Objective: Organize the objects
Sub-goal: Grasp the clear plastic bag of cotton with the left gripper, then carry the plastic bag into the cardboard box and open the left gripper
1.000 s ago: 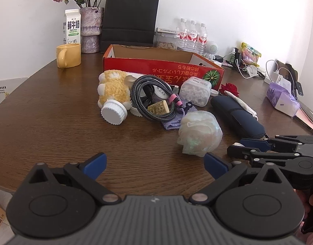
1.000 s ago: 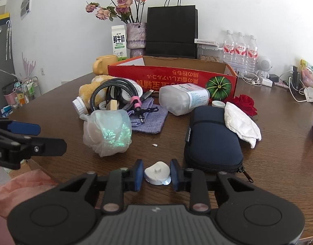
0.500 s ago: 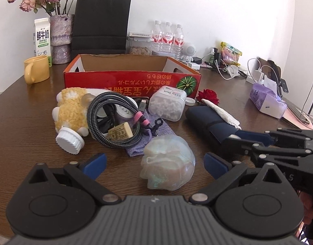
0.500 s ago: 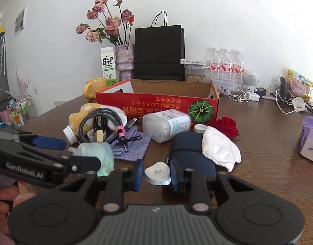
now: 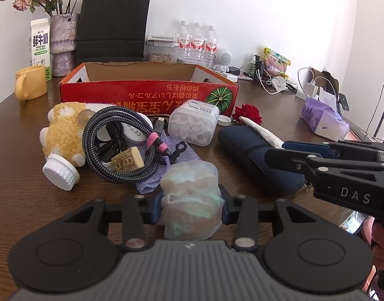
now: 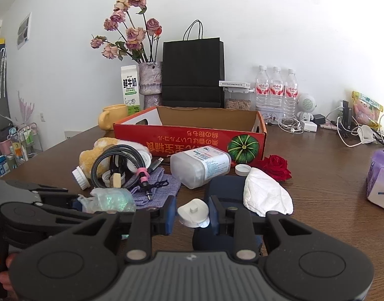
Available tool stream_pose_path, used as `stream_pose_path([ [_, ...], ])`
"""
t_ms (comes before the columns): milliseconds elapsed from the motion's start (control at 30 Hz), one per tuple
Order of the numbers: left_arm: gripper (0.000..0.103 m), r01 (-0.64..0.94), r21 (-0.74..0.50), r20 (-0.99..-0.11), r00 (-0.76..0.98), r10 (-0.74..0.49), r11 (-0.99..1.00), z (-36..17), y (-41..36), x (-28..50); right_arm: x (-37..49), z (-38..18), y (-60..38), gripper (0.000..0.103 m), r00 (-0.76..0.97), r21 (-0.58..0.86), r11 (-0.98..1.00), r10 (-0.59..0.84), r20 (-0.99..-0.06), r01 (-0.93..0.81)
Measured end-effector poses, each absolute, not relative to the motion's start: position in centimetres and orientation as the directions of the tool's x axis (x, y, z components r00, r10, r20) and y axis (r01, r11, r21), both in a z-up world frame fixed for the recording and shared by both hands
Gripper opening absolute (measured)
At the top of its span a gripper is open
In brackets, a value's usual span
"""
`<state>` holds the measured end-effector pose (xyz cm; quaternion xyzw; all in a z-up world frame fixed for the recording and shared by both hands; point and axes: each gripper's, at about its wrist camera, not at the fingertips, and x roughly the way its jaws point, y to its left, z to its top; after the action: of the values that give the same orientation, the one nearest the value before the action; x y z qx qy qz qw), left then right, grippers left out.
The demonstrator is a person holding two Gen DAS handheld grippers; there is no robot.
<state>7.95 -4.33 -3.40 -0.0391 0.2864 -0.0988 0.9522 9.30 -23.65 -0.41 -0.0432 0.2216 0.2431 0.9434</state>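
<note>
Closing left tongs (image 5: 190, 207) squeeze the crumpled bag (image 5: 190, 200), hiding their pads; right tongs (image 6: 193, 213) clamp a white cap (image 6: 193, 212).

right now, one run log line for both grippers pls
left gripper: closing on iridescent bag, pads touching | right gripper: shut on white cap | red box: looks empty

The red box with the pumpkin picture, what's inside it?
Over the red box's front wall only bare brown cardboard inner walls show. Nothing sticks up above its rim. Its floor is hidden by that front wall in both views, so anything low and flat inside cannot be seen.
</note>
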Motion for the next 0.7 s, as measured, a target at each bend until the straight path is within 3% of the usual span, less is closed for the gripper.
stream_pose_path([
  [267,0.043,0.147,-0.109,-0.49,0.852,-0.182,0.983,-1.6,-3.6,8.1,10.0,0.1,-22.9,0.027,0.787,0.022,0.874,0.448,-0.425,-0.486],
  [700,0.043,0.044,-0.027,-0.372,0.927,-0.051,0.999,4.2,-2.3,12.3,13.9,4.4,-21.4,0.027,0.833,-0.035,0.874,0.448,-0.323,-0.484],
])
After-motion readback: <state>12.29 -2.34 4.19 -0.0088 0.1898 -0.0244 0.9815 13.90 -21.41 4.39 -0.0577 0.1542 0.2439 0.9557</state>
